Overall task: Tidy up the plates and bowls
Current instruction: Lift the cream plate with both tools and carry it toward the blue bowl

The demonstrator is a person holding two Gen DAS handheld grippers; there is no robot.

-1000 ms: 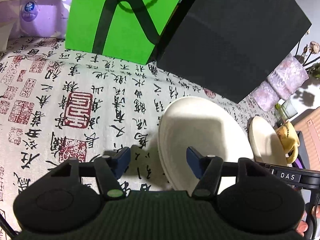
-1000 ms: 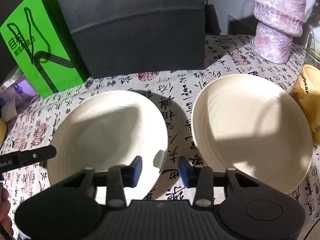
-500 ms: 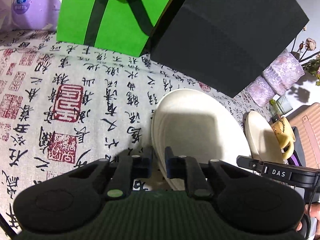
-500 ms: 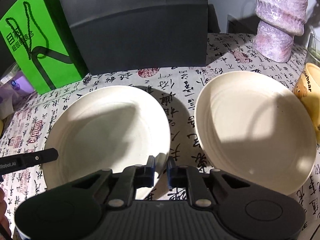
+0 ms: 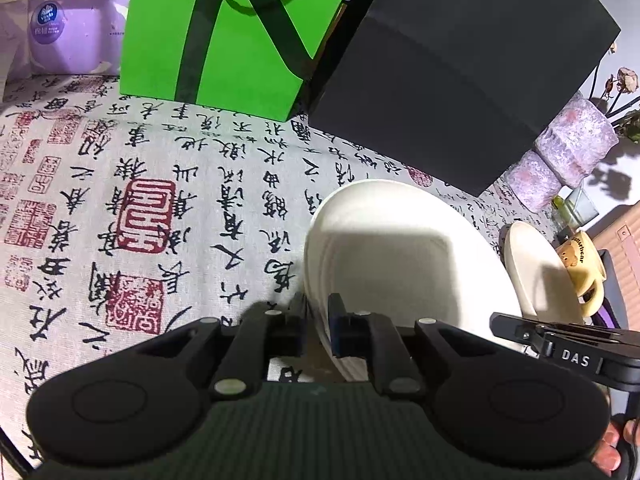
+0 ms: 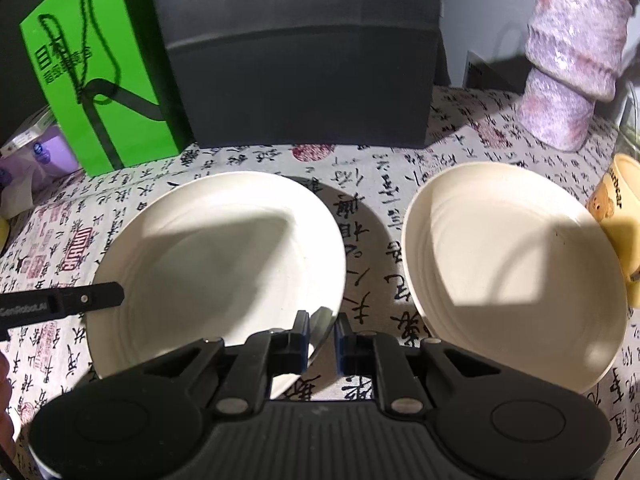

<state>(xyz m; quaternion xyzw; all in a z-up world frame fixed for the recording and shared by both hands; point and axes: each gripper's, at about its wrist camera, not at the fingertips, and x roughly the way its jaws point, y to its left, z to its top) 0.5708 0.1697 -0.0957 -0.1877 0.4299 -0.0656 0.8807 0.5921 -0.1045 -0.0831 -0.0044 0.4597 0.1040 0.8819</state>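
Clamping the left tool (image 5: pixel 318 312) closed on the near left rim of the left plate (image 5: pixel 392 256), with a blue pad on either side of that rim. Pinching the same cream plate at its near right rim with the right tool (image 6: pixel 322 328), having just been closing those jaws onto the rim now sitting between them. Pointing both tools steeply down toward the table (image 5: pixel 120 200), draped in a cloth printed with black calligraphy and red seals. Holding the left plate low over that cloth, in front of a black box (image 6: pixel 300 80) and a green bag (image 5: pixel 224 40); not telling whether resting on the cloth or barely lifted. Lying to its right across a strip of bare cloth, the right plate (image 6: pixel 512 264), also cream, with a yellow mug (image 6: pixel 616 216) right against its far right edge. Standing behind that plate, a mottled purple vase (image 6: pixel 572 72). Peeking in at the lower right of the left wrist view, fingertips of a hand (image 5: pixel 612 448).
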